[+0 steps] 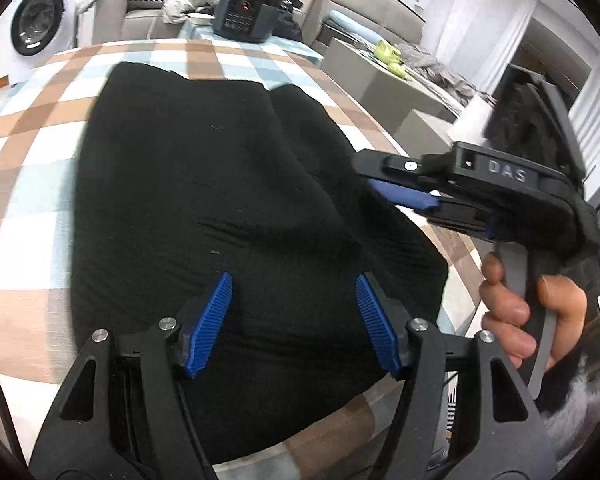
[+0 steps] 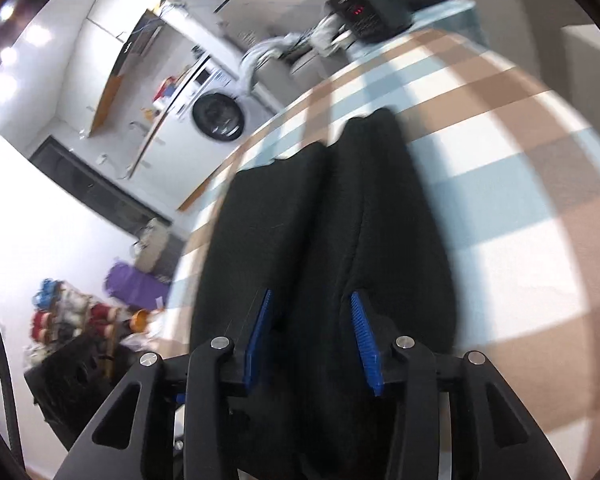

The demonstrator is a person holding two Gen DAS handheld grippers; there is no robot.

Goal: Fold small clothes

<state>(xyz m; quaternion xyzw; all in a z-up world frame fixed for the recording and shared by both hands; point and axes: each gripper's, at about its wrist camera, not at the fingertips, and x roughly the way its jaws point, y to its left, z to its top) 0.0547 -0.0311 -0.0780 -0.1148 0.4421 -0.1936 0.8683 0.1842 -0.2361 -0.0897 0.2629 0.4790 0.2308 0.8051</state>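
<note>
A black garment (image 1: 228, 208) lies spread on the checked tablecloth (image 1: 40, 128), with a fold line down its middle. My left gripper (image 1: 294, 280) is open just above the garment's near part, holding nothing. My right gripper (image 1: 384, 190) shows in the left wrist view at the garment's right edge, held by a hand (image 1: 516, 312). In the right wrist view the right gripper (image 2: 310, 300) is open with its blue pads (image 2: 364, 336) either side of a raised fold of the garment (image 2: 340, 220). Whether the pads touch the cloth is unclear.
A black pressure cooker (image 1: 246, 12) and a white bowl (image 1: 199, 18) stand at the table's far end. A grey sofa (image 1: 140, 8) with clothes and a washing machine (image 1: 36, 16) are behind. Grey boxes (image 1: 384, 76) stand to the right of the table.
</note>
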